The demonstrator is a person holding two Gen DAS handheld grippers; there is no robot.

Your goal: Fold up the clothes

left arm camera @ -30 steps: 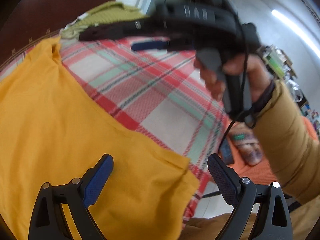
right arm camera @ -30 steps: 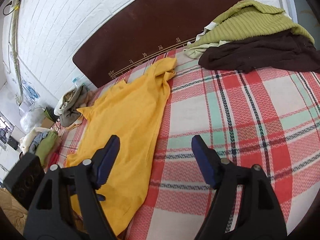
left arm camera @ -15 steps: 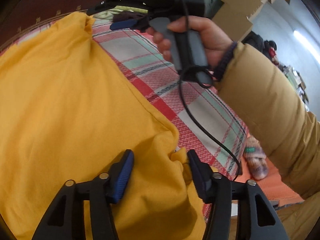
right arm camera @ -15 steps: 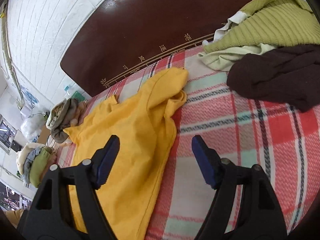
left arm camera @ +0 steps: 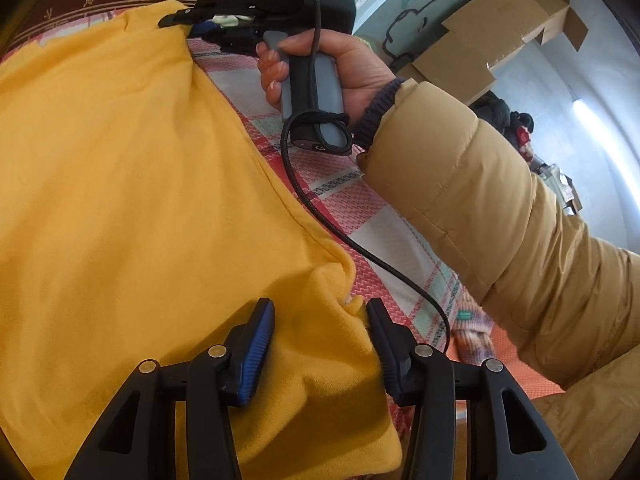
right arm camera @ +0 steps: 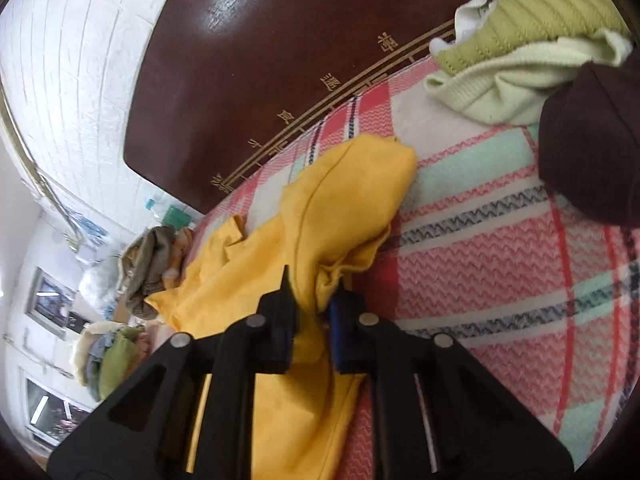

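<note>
Yellow shirt (left arm camera: 132, 200) lies spread on the plaid bedspread (right arm camera: 500, 280). My right gripper (right arm camera: 314, 312) is closing, pinching a bunched fold. Left gripper (left arm camera: 320, 344) is closing too, fabric between its pads, seemingly gripped.

Bare plaid bedspread (right arm camera: 500, 280) lies open to the right of the yellow shirt (right arm camera: 352, 200); the brown headboard (right arm camera: 280, 80) walls off the far edge. A green sweater (right arm camera: 540, 12) and dark garment (right arm camera: 592, 160) crowd the far right corner; the person's sleeve (left arm camera: 480, 200) spans the bedspread's right side.
</note>
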